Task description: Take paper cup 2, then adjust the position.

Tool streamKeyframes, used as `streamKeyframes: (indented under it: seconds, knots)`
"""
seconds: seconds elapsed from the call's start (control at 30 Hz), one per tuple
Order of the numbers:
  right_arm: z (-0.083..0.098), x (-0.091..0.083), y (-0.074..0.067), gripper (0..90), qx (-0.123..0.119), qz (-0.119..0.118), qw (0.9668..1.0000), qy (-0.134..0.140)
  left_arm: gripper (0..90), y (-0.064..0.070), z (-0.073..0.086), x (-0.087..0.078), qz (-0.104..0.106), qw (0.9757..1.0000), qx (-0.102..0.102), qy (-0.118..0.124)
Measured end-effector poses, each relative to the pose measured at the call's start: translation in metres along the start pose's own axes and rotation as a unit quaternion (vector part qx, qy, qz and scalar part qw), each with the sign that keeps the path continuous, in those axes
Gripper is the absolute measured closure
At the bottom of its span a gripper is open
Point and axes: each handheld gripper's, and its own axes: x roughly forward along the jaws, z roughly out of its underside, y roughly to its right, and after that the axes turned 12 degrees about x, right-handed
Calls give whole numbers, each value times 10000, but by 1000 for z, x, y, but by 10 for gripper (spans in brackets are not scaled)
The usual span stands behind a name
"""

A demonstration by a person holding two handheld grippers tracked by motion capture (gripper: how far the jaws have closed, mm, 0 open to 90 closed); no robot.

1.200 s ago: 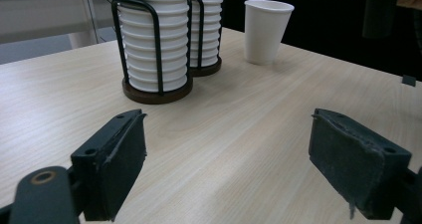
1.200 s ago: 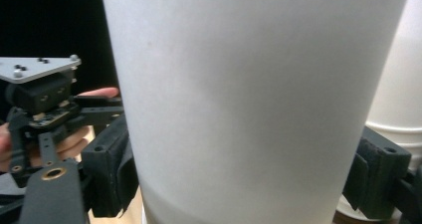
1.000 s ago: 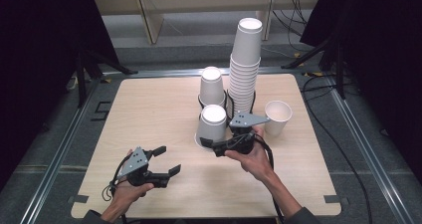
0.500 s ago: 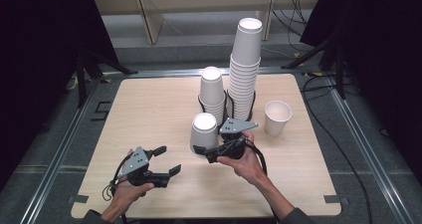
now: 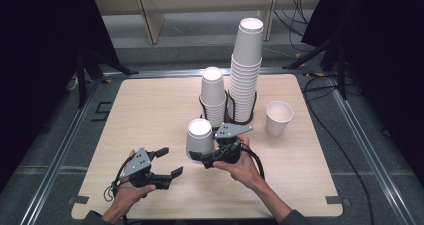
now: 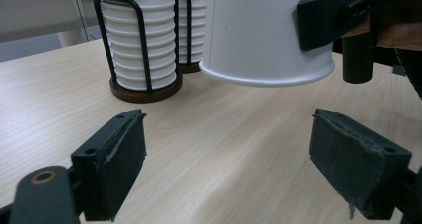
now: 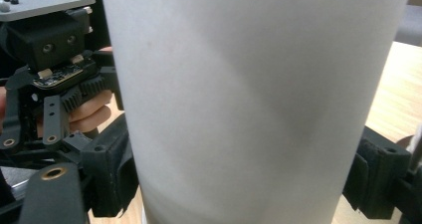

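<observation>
right tongs (image 5: pixel 200 157): clamping an upside-down paper cup (image 5: pixel 199 137) by its sides, pads squeezing both walls in the right gripper view. Hand is sitting low near the front middle of the surface (image 5: pixel 150 110).

cup: hanging mouth-down, rim just off the wood going by the left gripper view (image 6: pixel 266 35), so it's not resting on anything yet. It's sitting just in front of the short stack.

left tongs (image 5: pixel 167 161): jaws standing apart with nothing in them, waiting at the front left and pointing toward the cup. Only bare wood is showing between the pads (image 6: pixel 117 169).

short stack (image 5: pixel 213 96): inverted cups in a black wire holder (image 5: pixel 202 105), right behind the held cup.

tall stack (image 5: pixel 246 70): a much higher tower in its own holder beside it, looking a bit wobbly to me.

loose cup (image 5: pixel 278 117): standing mouth-up at the right, well apart from the action.

what could go wrong: honestly the grip is my worry. Thin paper walls are probably buckling if the squeeze gets harder, and a slanted hold could let the cup slide out. If the right hand is swinging back carelessly, the cup or cable could be clipping the short stack or tipping the tall one. Setting it down tilted would likely make it roll.
</observation>
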Motion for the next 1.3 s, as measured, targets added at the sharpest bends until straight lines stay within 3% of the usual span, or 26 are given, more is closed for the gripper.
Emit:
streamKeyframes:
  seconds: [0.13, 0.2, 0.3, 0.33, 0.4, 0.43, 0.53, 0.67, 0.7, 0.77, 0.8, 0.87, 0.93, 0.97, 1.07, 1.17, 1.2, 1.23, 1.27, 1.3]
  knots:
    - [1, 4, -4, 174, -15, -76, 10000, 17, 146, 0, -1, 0, -15, 10000, 13, -43]
    - [2, 5, -6, 174, -21, -112, 9999, 0, 146, 1, -1, 1, 23, 10000, 18, 29]
    - [1, 6, -8, 174, -39, -116, 9999, -71, 146, 3, -2, 1, 119, 9999, 18, -65]
    - [2, 8, -9, 174, -27, -134, 9999, -46, 146, 4, -2, 2, 154, 9999, 35, 38]
    - [2, 9, -10, 174, -28, -132, 9999, -103, 146, 4, -2, 0, 162, 9997, 170, -87]
    - [3, 11, -12, 175, 108, -248, 9996, -84, 146, 5, -2, 0, 163, 9997, 162, -100]
    - [2, 14, -13, 174, -50, -233, 9997, -114, 146, 5, -2, 1, 123, 9999, 53, -25]
    - [4, 18, -18, 175, 29, -218, 9994, -253, 143, 4, -3, -1, 140, 9999, 70, -69]
    - [5, 21, -18, 174, 74, -321, 9992, -205, 141, 5, -3, -1, 140, 9999, 50, -46]
    - [5, 22, -18, 175, -68, -275, 9993, -233, 141, 5, -3, -1, 171, 9998, 56, -50]
    - [6, 23, -20, 175, 69, -322, 9992, -216, 143, 5, -3, -1, 188, 9998, 56, -49]
    - [5, 23, -20, 175, -72, -244, 9993, -264, 142, 6, -3, -1, 211, 9997, 65, -50]
    - [5, 24, -20, 175, -58, -269, 9993, -253, 140, 6, -3, 0, 240, 9997, 68, -34]
    - [6, 25, -22, 175, 82, -273, 9993, -243, 140, 6, -3, 0, 237, 9997, 44, -46]
    - [6, 27, -22, 175, -46, -265, 9994, -226, 129, 7, -3, 1, 279, 9996, 9, -17]
    - [7, 31, -25, 175, 42, -437, 9987, -246, 128, 8, -3, 2, 314, 9995, -41, 43]
    - [6, 31, -25, 175, -78, -303, 9992, -250, 119, 8, -4, 2, 308, 9995, -32, 32]
    - [7, 33, -27, 175, -11, -350, 9991, -225, 105, 8, -4, 2, 295, 9996, -38, 29]
    - [7, 33, -27, 175, -89, -355, 9991, -211, 94, 8, -4, 2, 281, 9996, -43, 26]
    - [7, 33, -29, 175, 54, -322, 9991, -275, 83, 8, -4, 2, 272, 9996, -44, 22]
